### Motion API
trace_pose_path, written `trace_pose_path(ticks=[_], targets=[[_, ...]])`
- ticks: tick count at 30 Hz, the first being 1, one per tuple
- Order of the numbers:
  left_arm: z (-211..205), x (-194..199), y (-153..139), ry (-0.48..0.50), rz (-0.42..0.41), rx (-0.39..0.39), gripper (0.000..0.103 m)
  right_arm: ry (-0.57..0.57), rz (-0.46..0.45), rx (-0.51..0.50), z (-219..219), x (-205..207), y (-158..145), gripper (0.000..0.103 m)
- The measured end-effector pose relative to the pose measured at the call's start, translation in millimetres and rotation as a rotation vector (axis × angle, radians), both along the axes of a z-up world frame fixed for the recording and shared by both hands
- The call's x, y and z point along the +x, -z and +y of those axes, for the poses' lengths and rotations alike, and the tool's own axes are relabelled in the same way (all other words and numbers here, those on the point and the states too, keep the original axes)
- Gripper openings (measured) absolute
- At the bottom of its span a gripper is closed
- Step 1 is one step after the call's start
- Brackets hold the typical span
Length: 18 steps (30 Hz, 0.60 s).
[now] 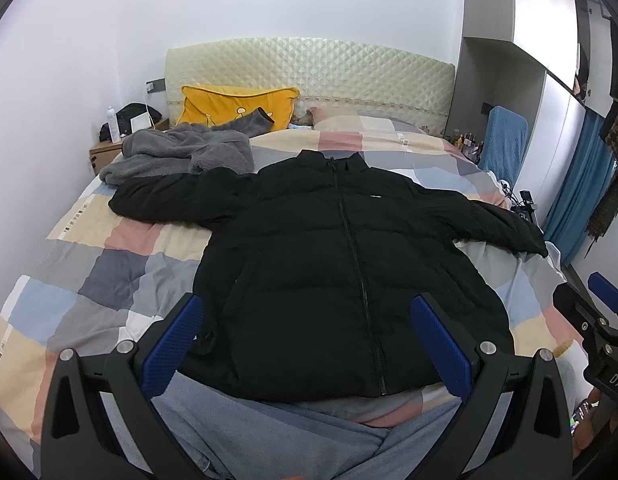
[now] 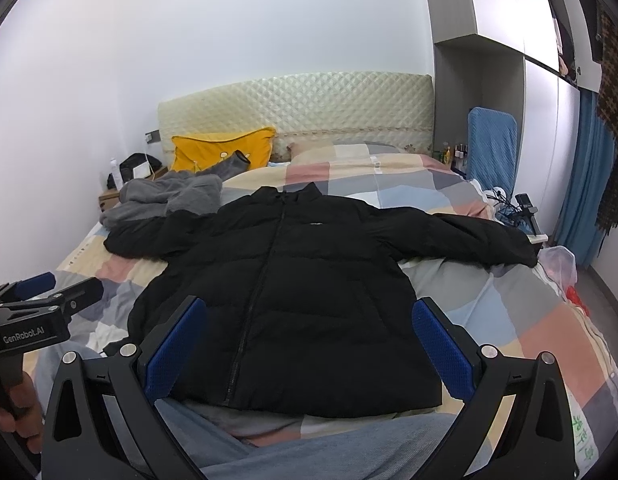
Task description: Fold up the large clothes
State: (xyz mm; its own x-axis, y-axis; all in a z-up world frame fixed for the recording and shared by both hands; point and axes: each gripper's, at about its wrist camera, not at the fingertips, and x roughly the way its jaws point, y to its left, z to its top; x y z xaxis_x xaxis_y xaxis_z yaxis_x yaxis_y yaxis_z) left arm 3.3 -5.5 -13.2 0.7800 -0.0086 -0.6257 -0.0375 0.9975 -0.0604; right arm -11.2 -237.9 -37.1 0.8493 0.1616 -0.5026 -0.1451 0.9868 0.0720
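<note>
A black jacket (image 1: 329, 248) lies flat on the bed (image 1: 109, 248), front side up, with the zipper closed and the collar toward the headboard (image 1: 309, 76). Both sleeves are spread out to the sides; the left one reaches near a grey fleece (image 1: 181, 152), which lies crumpled beside a yellow pillow (image 1: 233, 106). The right sleeve goes to the edge of the bed, near a blue chair (image 1: 503, 140). The bed has a cover with coloured squares.

The left gripper (image 1: 307, 332) hangs above the hem of the jacket. Its two blue pads (image 1: 173, 344) stand wide apart and nothing is between them. In the right wrist view this gripper (image 2: 57, 286) appears at the left edge, apart from the jacket, and a hand (image 2: 21, 404) holds its handle.

The right gripper (image 2: 309, 334) is also above the lower part of the jacket, with its pads (image 2: 441, 344) spread wide and nothing between them. In the left wrist view, part of it (image 1: 605, 300) shows at the right edge.

Below both grippers, light blue trousers (image 1: 269, 432) of the person are visible at the near edge of the bed, just in front of the hem.

A nightstand (image 1: 109, 148) with a bottle and a dark bag stands left of the bed. A grey wardrobe (image 2: 509, 80) is at the right wall.
</note>
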Motion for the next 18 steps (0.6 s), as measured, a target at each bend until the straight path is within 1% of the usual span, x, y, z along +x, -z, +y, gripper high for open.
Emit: trace_pose_path(ticks=[18], targets=[[3.6,4.5,4.6,-0.001,0.037,-0.005,0.103,-0.005,0.024,0.007,1.8,1.9,1.6,0.103]])
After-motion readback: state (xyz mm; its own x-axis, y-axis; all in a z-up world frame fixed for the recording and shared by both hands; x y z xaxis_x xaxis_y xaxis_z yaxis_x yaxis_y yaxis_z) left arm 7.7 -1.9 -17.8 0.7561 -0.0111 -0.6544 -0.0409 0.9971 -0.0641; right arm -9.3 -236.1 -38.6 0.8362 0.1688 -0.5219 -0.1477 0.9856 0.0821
